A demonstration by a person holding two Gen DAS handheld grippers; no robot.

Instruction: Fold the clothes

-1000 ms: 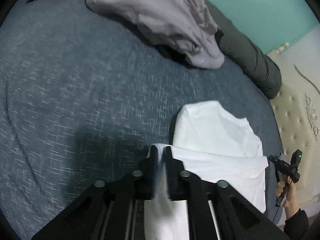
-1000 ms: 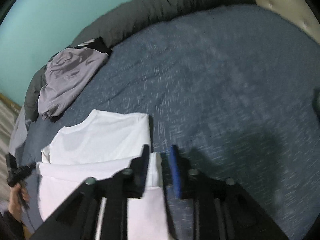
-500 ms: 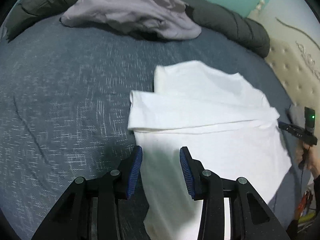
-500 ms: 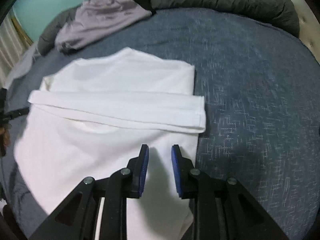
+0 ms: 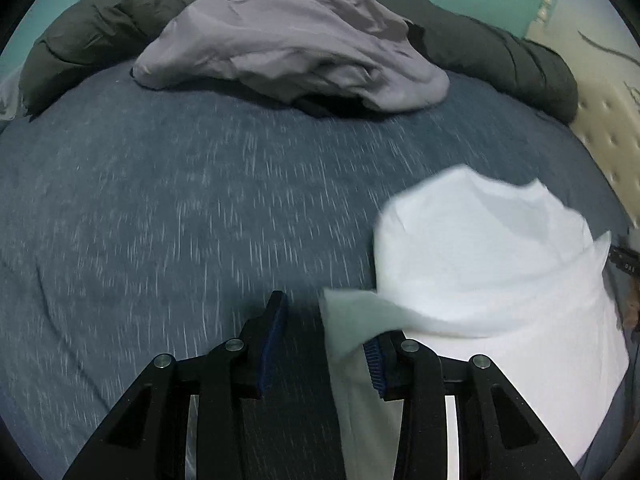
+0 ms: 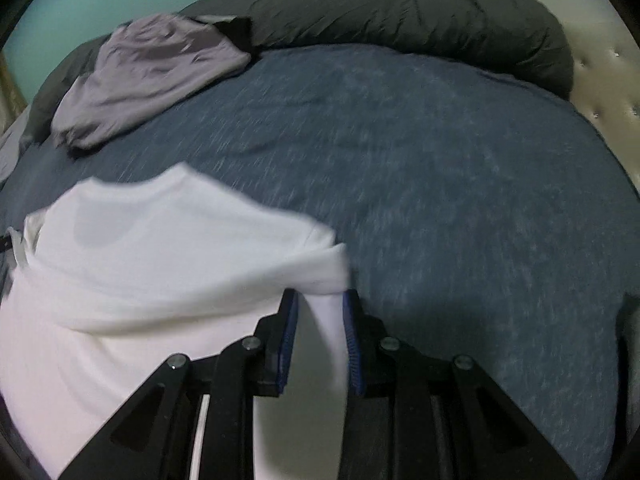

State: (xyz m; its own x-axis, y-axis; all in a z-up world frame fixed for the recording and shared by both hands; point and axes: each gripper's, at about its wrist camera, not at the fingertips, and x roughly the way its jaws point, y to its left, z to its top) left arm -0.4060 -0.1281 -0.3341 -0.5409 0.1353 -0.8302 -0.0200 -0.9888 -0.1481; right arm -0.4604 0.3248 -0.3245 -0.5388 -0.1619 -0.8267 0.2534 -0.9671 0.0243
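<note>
- The white shirt [image 5: 492,264] lies partly folded on the blue bed [image 5: 180,208], with a folded band across its middle.
- The left tongs [image 5: 324,334] stand apart at the shirt's edge; the cloth drapes over the inner face of one finger while the other finger hangs over bare bed, so nothing is pinched.
- The right tongs [image 6: 320,322] are narrowly parted with the shirt's side edge between the pads; whether they pinch it I cannot tell.
- A crumpled grey garment [image 6: 148,76] lies farther back, against a dark rolled duvet [image 6: 420,16].
</note>
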